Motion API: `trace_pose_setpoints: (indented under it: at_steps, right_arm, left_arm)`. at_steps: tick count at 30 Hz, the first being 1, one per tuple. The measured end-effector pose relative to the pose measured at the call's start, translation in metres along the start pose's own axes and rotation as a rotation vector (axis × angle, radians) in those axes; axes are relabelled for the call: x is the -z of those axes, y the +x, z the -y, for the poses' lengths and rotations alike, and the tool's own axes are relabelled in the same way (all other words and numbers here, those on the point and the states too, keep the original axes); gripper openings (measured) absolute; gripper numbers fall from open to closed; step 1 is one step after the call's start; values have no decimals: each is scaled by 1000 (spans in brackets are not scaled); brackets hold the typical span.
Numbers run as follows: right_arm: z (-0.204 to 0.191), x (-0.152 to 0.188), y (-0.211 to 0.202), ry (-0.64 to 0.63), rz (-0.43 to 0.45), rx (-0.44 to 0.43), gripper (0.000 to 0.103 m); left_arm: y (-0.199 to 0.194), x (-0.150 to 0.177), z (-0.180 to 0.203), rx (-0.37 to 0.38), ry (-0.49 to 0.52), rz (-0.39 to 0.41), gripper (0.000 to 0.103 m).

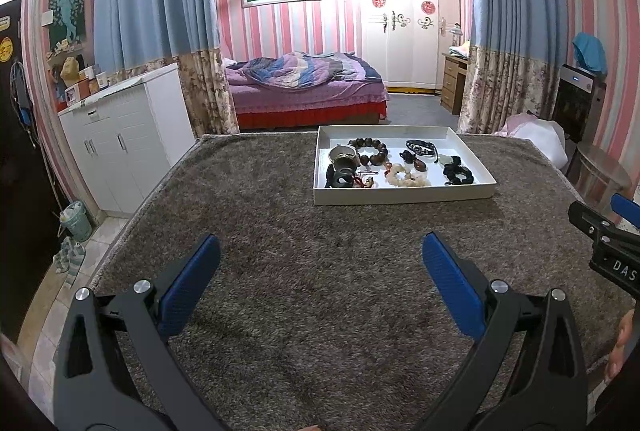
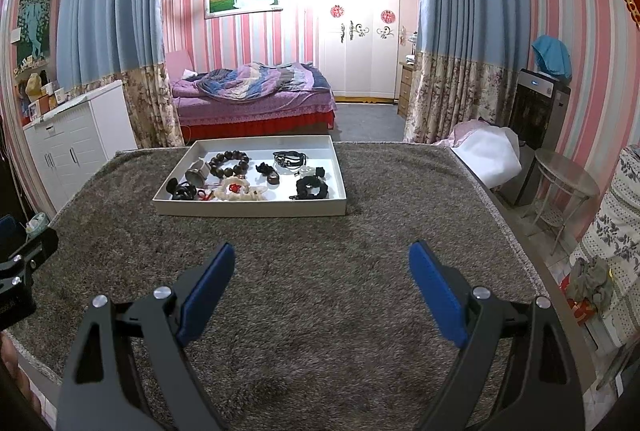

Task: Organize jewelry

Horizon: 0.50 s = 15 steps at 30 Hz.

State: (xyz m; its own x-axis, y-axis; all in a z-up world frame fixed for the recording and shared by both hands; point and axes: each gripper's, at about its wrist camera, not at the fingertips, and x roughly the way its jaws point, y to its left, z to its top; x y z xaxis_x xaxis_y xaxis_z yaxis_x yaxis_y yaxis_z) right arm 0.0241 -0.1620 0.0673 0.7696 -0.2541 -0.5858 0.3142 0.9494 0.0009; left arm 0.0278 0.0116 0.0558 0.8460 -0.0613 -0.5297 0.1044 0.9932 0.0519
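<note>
A white shallow tray sits at the far side of a grey-brown carpeted table. In it lie a dark wooden bead bracelet, a pale bead bracelet, a black strap bracelet, black hair ties and a metal bangle. My left gripper is open and empty, well short of the tray. My right gripper is open and empty, also near the table's front. The right gripper also shows at the right edge of the left wrist view.
The carpeted table has edges left, right and far. A white cabinet stands to the left, a small round side table and a white bag to the right. A bed lies beyond.
</note>
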Motion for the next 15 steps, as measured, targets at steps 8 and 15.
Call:
trace_pose_setpoints:
  at_steps: [8, 15]
  right_arm:
    - [2, -1, 0, 2, 2, 0, 89]
    - [2, -1, -1, 0, 3, 1, 89]
  left_arm:
    - [1, 0, 0, -7, 1, 1, 100]
    - [0, 0, 1, -10, 3, 10, 100]
